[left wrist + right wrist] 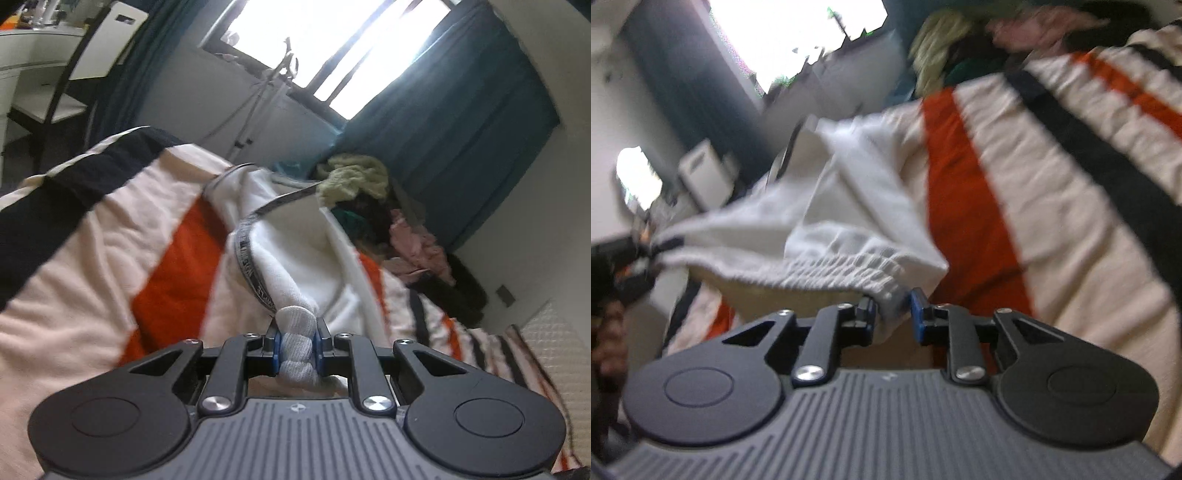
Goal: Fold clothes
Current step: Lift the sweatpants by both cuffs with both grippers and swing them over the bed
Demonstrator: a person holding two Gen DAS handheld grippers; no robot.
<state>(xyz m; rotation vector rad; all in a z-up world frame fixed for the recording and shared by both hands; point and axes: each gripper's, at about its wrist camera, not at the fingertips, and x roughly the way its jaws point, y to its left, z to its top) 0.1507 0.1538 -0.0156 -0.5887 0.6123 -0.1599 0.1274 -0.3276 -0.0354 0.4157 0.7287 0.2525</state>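
Striped bedspread (92,258) under tool-pinched white garment (295,266)

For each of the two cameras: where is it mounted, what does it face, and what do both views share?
Left wrist: on the left gripper, looking along its fingers at the bunched white garment they clamp, with the window beyond.
Right wrist: on the right gripper, facing the garment's waistband over the striped blanket; the left gripper appears at far left.
Shared: garment, blanket, clothes pile, window.
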